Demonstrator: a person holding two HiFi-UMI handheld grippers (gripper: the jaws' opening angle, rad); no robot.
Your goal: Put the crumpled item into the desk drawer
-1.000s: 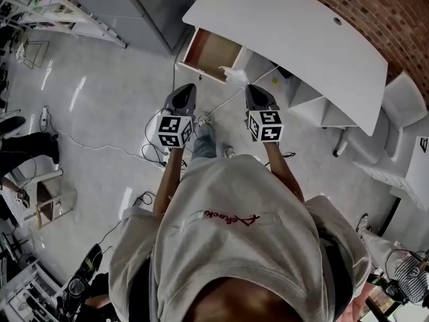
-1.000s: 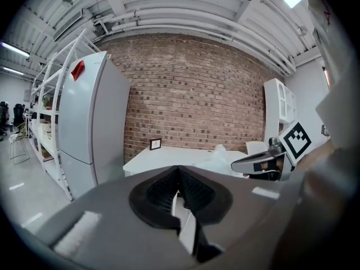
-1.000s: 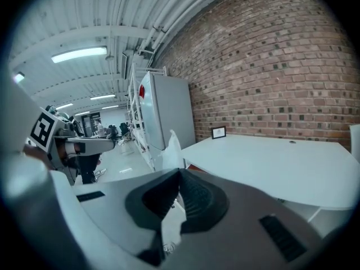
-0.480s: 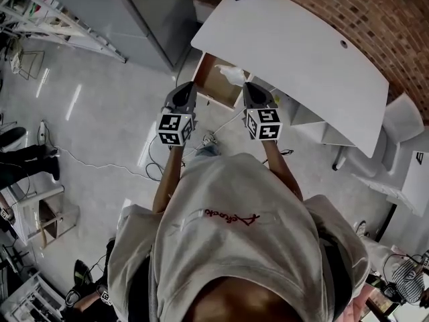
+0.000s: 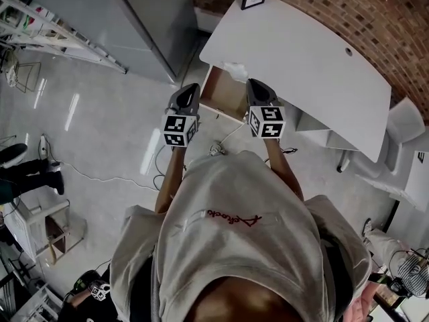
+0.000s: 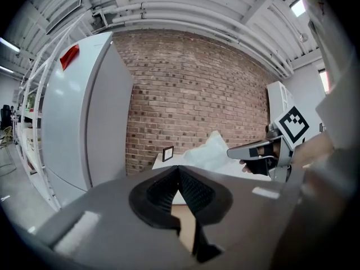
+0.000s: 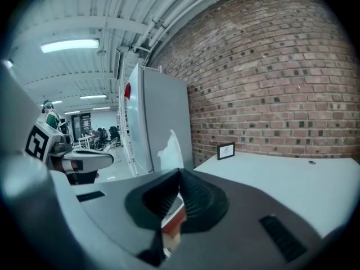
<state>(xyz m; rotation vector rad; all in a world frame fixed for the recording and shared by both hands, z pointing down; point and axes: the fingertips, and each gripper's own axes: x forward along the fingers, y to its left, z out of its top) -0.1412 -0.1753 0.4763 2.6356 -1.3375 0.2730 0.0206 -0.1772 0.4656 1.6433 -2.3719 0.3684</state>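
Head view shows me the right gripper with its jaws pinched tight on the crumpled item, a white wad that sticks out past the tips toward the far side. The wad hangs just at the near edge of the white desk, above the far end of the drawer, which stands pulled out with its wooden bottom showing. The left gripper sits just left of the drawer, its jaws together with nothing between them. I judge the pick-up done and the drawer ready. What is left is to lower the wad into the drawer and let the jaws part, and perhaps to push the drawer closed, though the task does not ask for that
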